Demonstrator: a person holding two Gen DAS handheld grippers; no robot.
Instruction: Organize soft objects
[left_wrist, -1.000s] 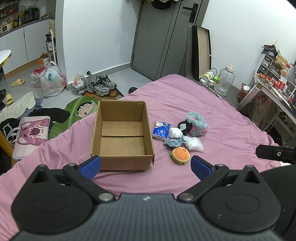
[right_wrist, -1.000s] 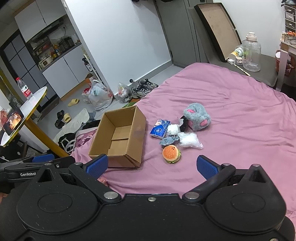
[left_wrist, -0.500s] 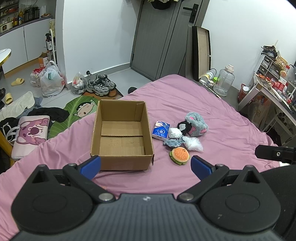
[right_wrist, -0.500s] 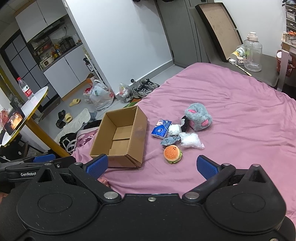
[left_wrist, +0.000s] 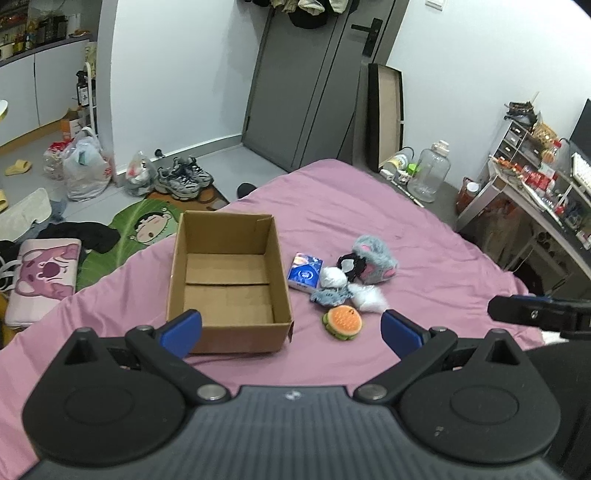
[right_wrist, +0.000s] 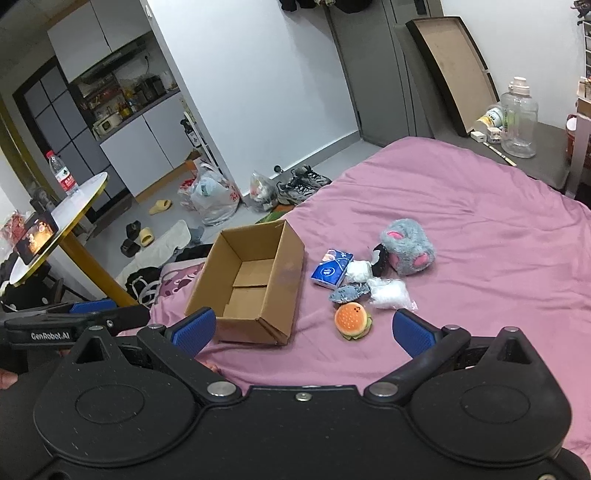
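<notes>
An open, empty cardboard box (left_wrist: 227, 280) (right_wrist: 255, 284) sits on the pink bed. To its right lies a cluster of soft things: a burger plush (left_wrist: 342, 322) (right_wrist: 352, 320), a grey furry plush (left_wrist: 373, 259) (right_wrist: 408, 252), a blue tissue pack (left_wrist: 305, 270) (right_wrist: 331, 267), a white ball (left_wrist: 332, 277), a grey-blue cloth (left_wrist: 330, 295) and a clear white bag (left_wrist: 367, 298) (right_wrist: 389, 292). My left gripper (left_wrist: 291, 328) is open and empty, above the bed short of the box. My right gripper (right_wrist: 303, 330) is open and empty, short of the burger plush.
The pink bed (left_wrist: 369, 206) drops off to the left, where bags, shoes (left_wrist: 183, 181) and a pink cushion (left_wrist: 42, 271) lie on the floor. A round table with a bottle (right_wrist: 61, 175) stands at left. A desk (left_wrist: 535, 195) and water jug (left_wrist: 430, 173) are at right.
Both grippers have drifted slightly; the view shifted a little toward the objects. Nothing on the bed has moved and both grippers stay open.
</notes>
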